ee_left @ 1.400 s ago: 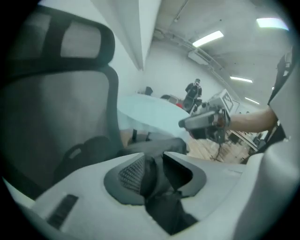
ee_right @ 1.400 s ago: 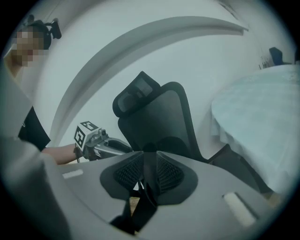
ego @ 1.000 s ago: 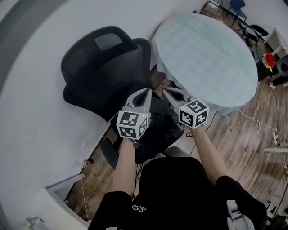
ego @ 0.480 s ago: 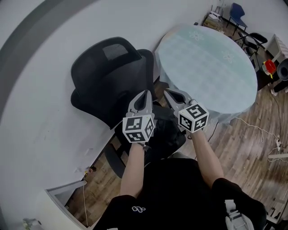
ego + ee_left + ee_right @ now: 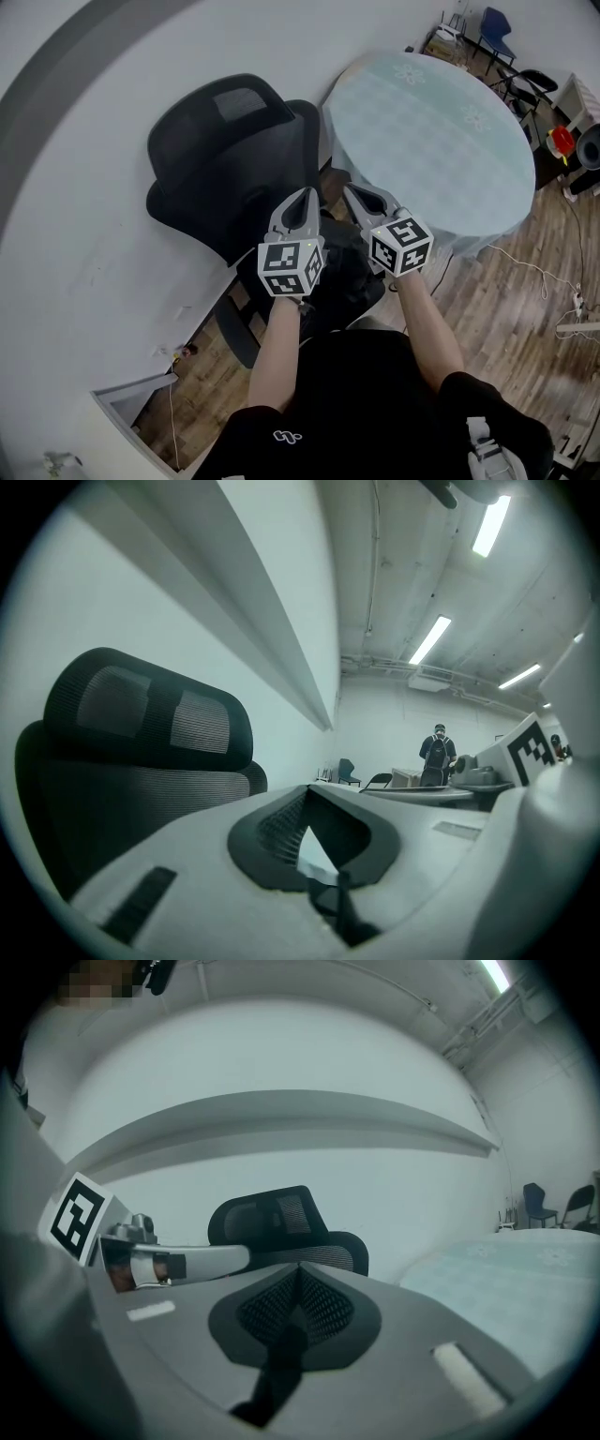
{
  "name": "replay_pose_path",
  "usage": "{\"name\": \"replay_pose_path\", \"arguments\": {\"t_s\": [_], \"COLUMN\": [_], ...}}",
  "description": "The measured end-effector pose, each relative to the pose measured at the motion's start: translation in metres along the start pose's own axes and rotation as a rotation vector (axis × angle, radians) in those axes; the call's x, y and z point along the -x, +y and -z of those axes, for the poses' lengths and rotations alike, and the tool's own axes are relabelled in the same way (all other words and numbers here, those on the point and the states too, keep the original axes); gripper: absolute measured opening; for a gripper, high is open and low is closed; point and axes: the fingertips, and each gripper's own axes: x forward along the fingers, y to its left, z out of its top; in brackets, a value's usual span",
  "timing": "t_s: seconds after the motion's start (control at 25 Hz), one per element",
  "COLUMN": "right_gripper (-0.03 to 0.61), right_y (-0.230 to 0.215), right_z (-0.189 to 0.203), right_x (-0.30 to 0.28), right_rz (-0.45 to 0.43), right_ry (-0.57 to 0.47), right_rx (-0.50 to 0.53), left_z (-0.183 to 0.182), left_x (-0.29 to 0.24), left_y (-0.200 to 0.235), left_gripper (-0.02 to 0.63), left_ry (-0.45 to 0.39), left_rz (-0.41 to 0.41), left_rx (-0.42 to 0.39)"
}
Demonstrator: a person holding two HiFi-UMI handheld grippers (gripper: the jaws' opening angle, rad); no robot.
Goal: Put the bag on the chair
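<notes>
Centrally, both forearms extended forward side by side, left hand-held gripper (image 5: 305, 193) and right hand-held gripper (image 5: 349, 190) each closed tight on a dark strap of the black bag (image 5: 342, 272), bag beneath them over the chair (image 5: 225, 159) seat, beside the counter (image 5: 431, 131), black-and-white square markers on cubes.

Head view downward; chair (image 5: 225, 159) in all views

Black bag (image 5: 343, 255) over the black mesh chair (image 5: 220, 159) seat.
</notes>
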Motion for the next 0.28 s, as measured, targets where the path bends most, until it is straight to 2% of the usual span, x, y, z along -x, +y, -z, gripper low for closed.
{"name": "replay_pose_path", "arguments": {"t_s": [0.28], "right_gripper": [0.002], "right_y": [0.0048], "right_z": [0.0002], "right_x": [0.0028], "right_rz": [-0.003], "right_ry": [-0.004], "right_rx": [0.004], "left_z": [-0.0011], "left_x": [0.0076], "left_y": [0.0011], "left_gripper": [-0.005], "left_ry": [-0.006], "left_rz": [-0.003], "left_rx": [-0.007]}}
